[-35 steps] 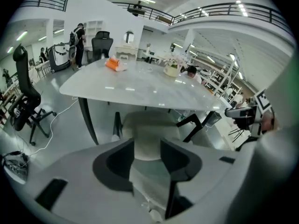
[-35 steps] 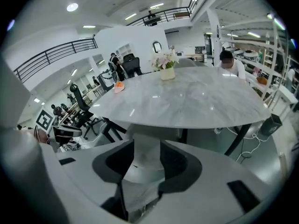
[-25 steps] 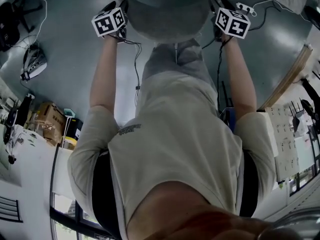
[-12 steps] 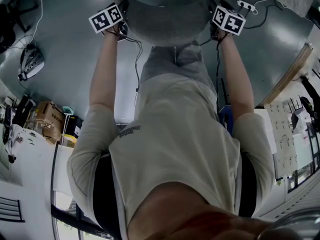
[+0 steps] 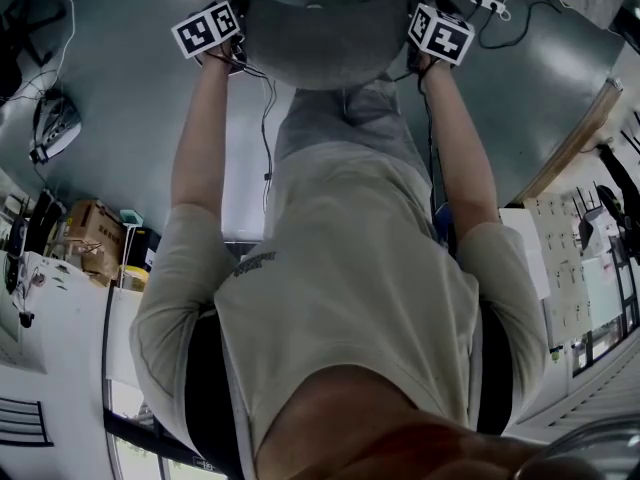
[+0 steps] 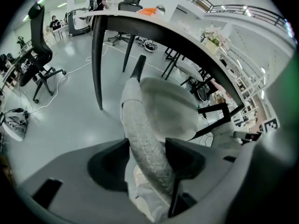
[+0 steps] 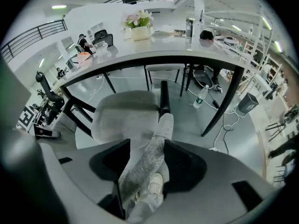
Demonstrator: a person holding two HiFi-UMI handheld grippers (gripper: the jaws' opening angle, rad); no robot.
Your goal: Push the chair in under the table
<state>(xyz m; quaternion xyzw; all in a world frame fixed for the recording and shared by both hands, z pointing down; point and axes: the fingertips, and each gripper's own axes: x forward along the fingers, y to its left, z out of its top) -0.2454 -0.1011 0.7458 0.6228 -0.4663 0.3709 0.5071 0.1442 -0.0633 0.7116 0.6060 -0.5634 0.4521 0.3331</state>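
A grey upholstered chair [image 5: 310, 48] stands in front of me, its seat [image 6: 168, 106] facing a white-topped table [image 6: 154, 29] with dark legs. My left gripper [image 6: 147, 157] points steeply down over the left part of the backrest rim [image 6: 140, 125]. Its jaws have just been opening and stand wide and open, with the rim between them. My right gripper [image 7: 147, 160] straddles the right part of the rim [image 7: 152, 148]. Its jaws have just been closing and press on it. Both marker cubes flank the backrest in the head view.
The chair seat [image 7: 124, 115] lies partly under the table edge [image 7: 154, 55]. A flower pot [image 7: 139, 24] stands on the table. On the floor are a water bottle [image 7: 200, 97], cables, a power strip [image 5: 487, 13] and a bin [image 7: 246, 102]. A black office chair [image 6: 39, 55] stands at the left.
Both grippers have sunk onto the chair's backrest, and their marker cubes have drifted toward the top of the head view. My arms are stretched further out.
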